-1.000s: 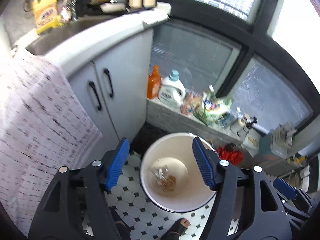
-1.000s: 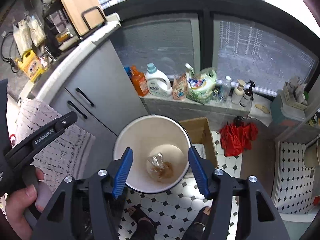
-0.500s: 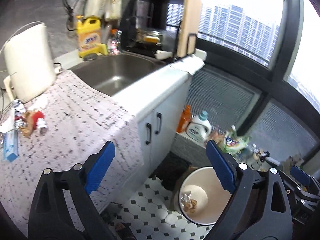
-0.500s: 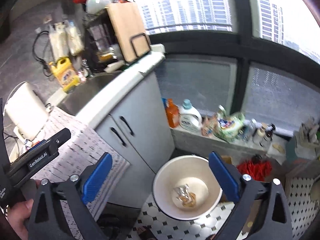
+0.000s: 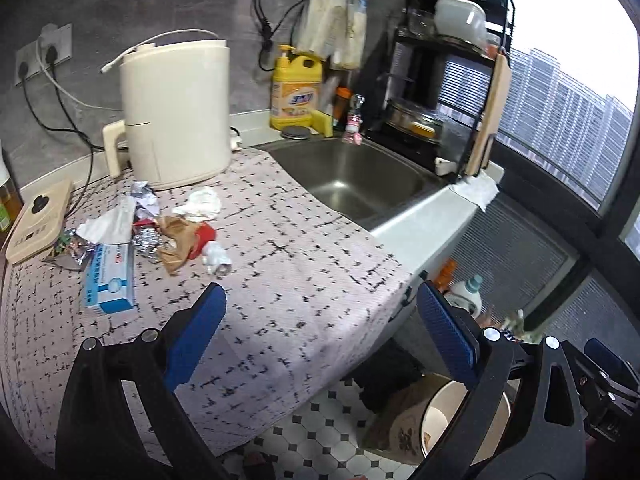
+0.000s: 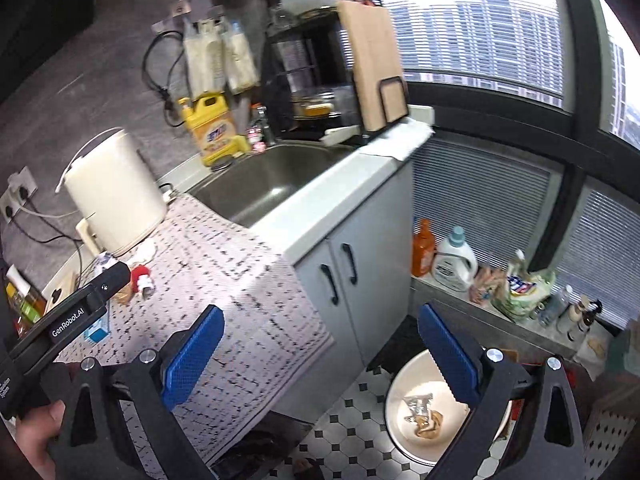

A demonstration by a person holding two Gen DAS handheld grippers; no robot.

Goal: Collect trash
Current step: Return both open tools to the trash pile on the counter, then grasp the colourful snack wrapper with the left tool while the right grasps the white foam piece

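Observation:
A pile of trash lies on the patterned cloth point(image 5: 304, 264): crumpled foil point(image 5: 146, 236), brown paper point(image 5: 176, 240), white tissue point(image 5: 200, 204), a red-and-white wrapper point(image 5: 210, 246) and a blue-white box point(image 5: 109, 276). My left gripper point(image 5: 320, 336) is open and empty, above the cloth's near part, short of the pile. My right gripper point(image 6: 320, 354) is open and empty, over the cloth edge. The white bin point(image 6: 400, 384) stands on the floor and holds foil and brown scraps point(image 6: 422, 416).
A cream appliance point(image 5: 176, 112) stands behind the pile, with the steel sink point(image 5: 352, 176), yellow detergent jug point(image 5: 294, 92) and dish rack point(image 5: 444, 80) to the right. A wooden board point(image 5: 38, 216) lies left. Bottles and bags point(image 6: 456, 260) line the window ledge.
Both grippers have risen from over the bin and swung left toward the counter. The trash pile has come into the left wrist view. Both stayed open.

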